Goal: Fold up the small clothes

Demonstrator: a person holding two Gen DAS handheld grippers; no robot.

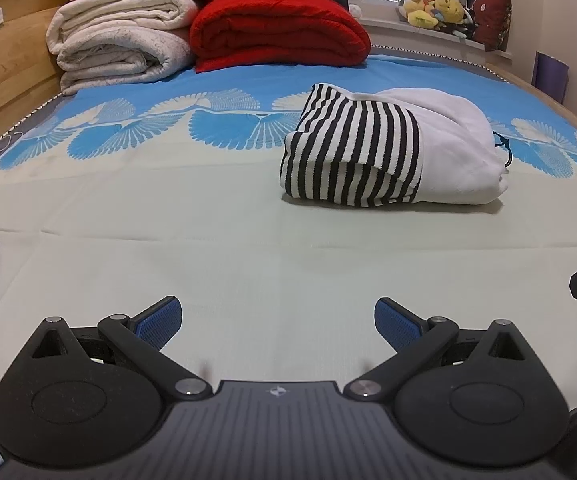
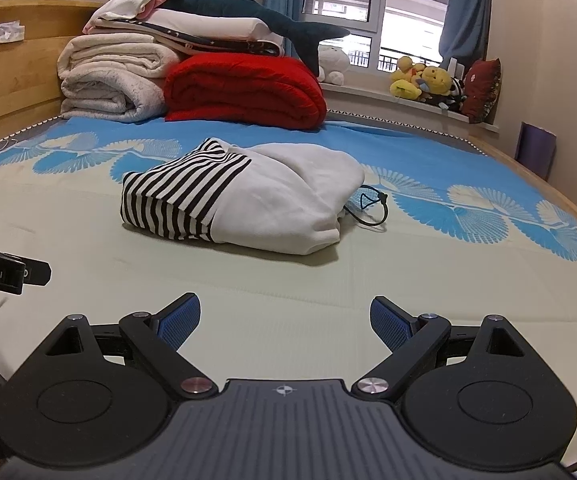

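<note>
On the bed sheet (image 1: 208, 208) lies one folded garment (image 1: 392, 152), both grippers (image 1: 278, 322) (image 2: 284, 322) wide open, empty.

left wrist: low over bed (image 1: 248, 216), facing headboard end, garment (image 1: 392, 148) ahead-right, apart | right wrist: same low aim, garment (image 2: 240, 196) ahead-left, slightly nearer | shared: garment, red blanket (image 2: 244, 88), windowsill toys (image 2: 424, 80)

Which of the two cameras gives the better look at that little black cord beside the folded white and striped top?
The right wrist view. There the black cord lies in full on the bed sheet, its loop and toggle clear beside the folded top. In the left wrist view only a short bit of cord peeks out behind the top's far edge.
</note>
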